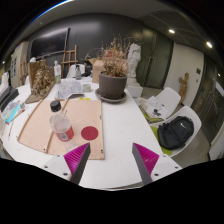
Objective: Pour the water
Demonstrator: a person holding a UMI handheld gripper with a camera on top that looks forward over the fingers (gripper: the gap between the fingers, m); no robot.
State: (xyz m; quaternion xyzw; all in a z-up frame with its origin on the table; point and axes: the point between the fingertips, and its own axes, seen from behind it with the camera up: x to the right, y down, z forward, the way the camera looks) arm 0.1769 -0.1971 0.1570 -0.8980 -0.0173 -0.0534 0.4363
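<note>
We see the gripper (109, 158) held level above the near edge of a white table (115, 125), looking forward across it. Its two fingers stand wide apart with nothing between them, one magenta pad (75, 154) to the left and one to the right.

We take the plastic bottle (61, 122) as our landmark: one bottle, dark-capped, standing upright on a pale wooden board (40, 125), just ahead of the left finger and not touching it. Just right of the bottle, on the same board, lies one red round coaster (90, 132). Beyond the bottle and to its right stands one potted plant (113, 82) in a brown pot. Well to the right of the bottle, we count two white chairs (166, 101), the nearer one carrying a black bag (176, 132).
</note>
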